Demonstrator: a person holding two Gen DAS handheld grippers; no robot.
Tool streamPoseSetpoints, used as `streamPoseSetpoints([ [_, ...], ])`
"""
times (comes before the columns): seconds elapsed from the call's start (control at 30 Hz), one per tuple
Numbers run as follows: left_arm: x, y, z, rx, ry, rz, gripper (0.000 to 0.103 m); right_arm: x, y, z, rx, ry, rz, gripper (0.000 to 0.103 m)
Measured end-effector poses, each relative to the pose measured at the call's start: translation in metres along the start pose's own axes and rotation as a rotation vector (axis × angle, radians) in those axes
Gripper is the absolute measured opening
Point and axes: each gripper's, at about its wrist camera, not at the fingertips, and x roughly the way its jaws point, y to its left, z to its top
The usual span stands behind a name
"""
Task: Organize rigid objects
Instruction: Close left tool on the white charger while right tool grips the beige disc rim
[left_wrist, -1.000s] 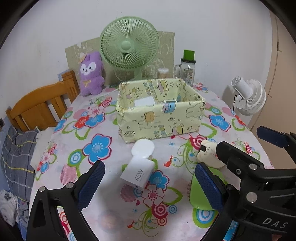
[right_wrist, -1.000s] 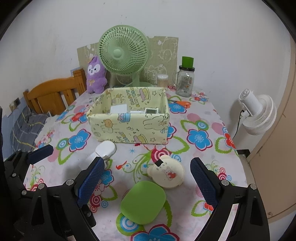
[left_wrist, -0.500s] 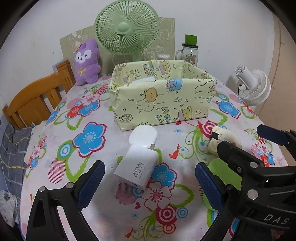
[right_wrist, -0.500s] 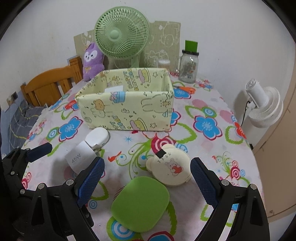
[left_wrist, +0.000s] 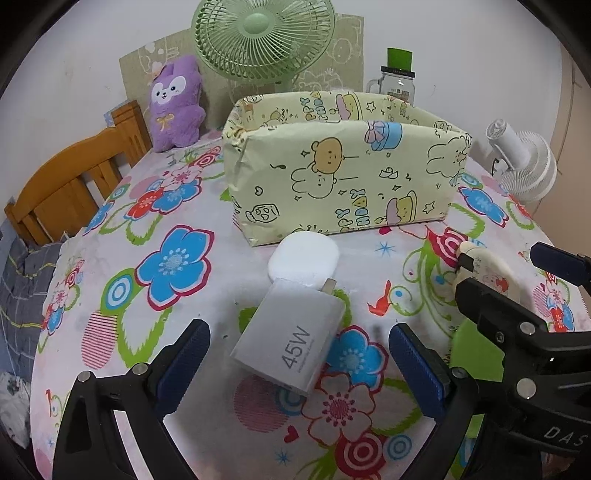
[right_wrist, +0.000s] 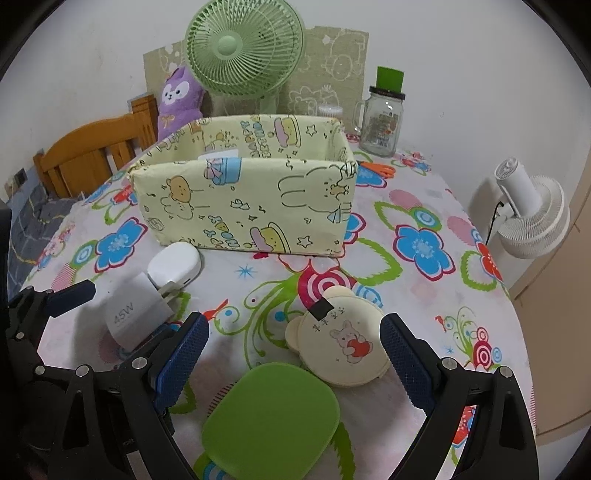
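Both hand-held grippers dropped closer, left hand-held gripper (left_wrist: 297, 363) wide open, empty, straddling white 45W charger (left_wrist: 291, 336): light, stiff, slick, grab flat sides; right hand-held gripper (right_wrist: 293, 356) open, empty.

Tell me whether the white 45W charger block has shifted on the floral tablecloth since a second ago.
No. The white 45W charger block still touches the white oval case before the yellow box; only the camera came closer.

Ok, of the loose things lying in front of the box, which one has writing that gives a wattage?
The white charger block, printed 45W, lying between the open left gripper's fingers. The white rounded case touching it is plain, the cream bear-eared compact shows a rabbit, and the green pad is blank.
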Motion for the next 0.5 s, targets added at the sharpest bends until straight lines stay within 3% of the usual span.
streamPoseSetpoints([
  [0.33,0.016,0.002,0.001,0.007,0.03,-0.019,0.086,0.015,0.005,0.002,-0.017,0.026,-0.026,0.095],
  [0.5,0.019,0.006,-0.001,-0.025,0.046,-0.046,0.072,0.018,0.005,0.003,-0.012,0.03,-0.016,0.095],
])
